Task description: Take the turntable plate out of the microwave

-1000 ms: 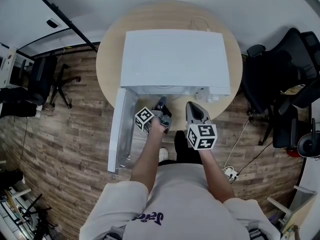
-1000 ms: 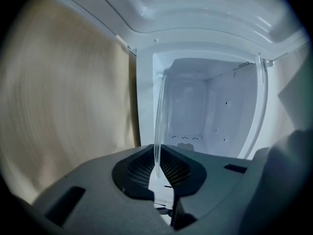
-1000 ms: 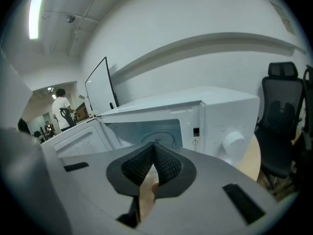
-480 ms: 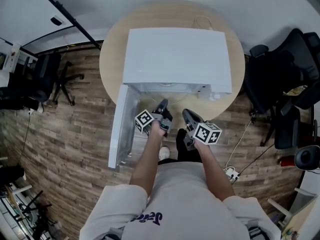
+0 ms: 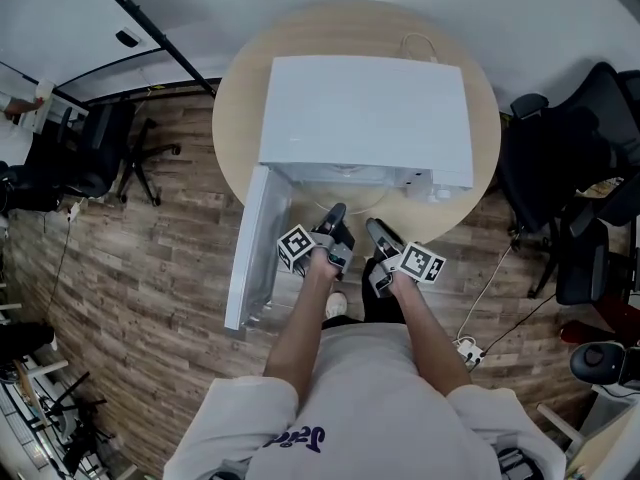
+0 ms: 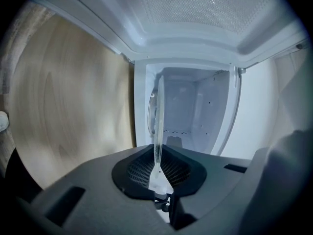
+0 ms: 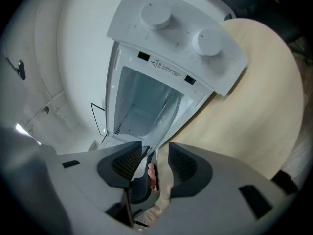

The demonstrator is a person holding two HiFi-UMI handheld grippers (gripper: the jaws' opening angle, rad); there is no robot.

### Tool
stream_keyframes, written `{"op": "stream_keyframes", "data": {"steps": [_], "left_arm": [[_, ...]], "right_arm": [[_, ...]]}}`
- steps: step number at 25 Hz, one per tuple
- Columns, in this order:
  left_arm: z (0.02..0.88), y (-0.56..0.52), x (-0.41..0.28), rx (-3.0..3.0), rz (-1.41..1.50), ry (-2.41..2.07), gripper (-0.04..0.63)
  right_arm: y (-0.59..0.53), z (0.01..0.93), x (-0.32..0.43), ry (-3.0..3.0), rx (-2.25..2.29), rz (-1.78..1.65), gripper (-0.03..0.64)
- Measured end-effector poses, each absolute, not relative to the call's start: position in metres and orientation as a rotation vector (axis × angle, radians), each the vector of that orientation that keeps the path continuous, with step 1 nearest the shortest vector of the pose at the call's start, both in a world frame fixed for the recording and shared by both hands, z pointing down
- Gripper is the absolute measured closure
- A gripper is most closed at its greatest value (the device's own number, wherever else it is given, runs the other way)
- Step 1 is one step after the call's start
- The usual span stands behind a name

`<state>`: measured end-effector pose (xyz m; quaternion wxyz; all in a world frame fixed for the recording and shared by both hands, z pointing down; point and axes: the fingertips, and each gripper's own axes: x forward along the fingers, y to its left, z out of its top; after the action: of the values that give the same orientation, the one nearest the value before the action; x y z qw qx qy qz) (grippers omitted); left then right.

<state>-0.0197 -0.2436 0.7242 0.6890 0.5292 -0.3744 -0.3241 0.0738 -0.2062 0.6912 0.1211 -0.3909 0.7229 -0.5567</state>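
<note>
The white microwave (image 5: pixel 365 108) stands on a round wooden table (image 5: pixel 232 118) with its door (image 5: pixel 255 253) swung open to the left. In front of the cavity my left gripper (image 5: pixel 335 226) is shut on the rim of the clear glass turntable plate (image 6: pixel 159 126), which stands edge-on between the pads (image 6: pixel 142 173). Just to its right is my right gripper (image 5: pixel 378 234), rolled over, with its jaws opening. In the right gripper view the plate (image 7: pixel 165 112) reaches down to the gap of that gripper (image 7: pixel 155 153), and the pads do not press on it.
Two round knobs (image 7: pixel 155 14) sit on the microwave's control panel beside the cavity. Black office chairs stand on the wooden floor at the right (image 5: pixel 570 168) and at the left (image 5: pixel 100 153). A power strip (image 5: pixel 468 348) lies on the floor near my right arm.
My right gripper has sunk and rolled over, so its marker cube now faces sideways, close beside the left gripper. The left gripper has kept its hold and barely shifted.
</note>
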Motion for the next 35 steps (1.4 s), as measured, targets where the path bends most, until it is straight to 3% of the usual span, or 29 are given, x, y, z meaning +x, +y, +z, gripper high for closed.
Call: {"op": "stream_keyframes", "data": {"steps": [2,17,29,35], "left_arm": [[0.721,-0.242,-0.021,1.193,-0.731,-0.835,0.558],[0.723,-0.224,-0.028,1.168,-0.742,-0.832,0.558],[0.721,-0.216,-0.028,1.162,-0.733,-0.821,0.558],[0.72,-0.212,-0.032,1.17,-0.73,-0.821,0.558]], "right_arm": [[-0.211,0.694,0.075,2.016,-1.099,-1.657,0.426],[-0.275,0.727,0.065,1.613,-0.962,-1.759,0.426],[-0.305,0.728,0.06,1.588,-0.982,-1.742,0.552],[-0.301,0.733,0.056,1.548,-0.992,-1.799,0.584]]}}
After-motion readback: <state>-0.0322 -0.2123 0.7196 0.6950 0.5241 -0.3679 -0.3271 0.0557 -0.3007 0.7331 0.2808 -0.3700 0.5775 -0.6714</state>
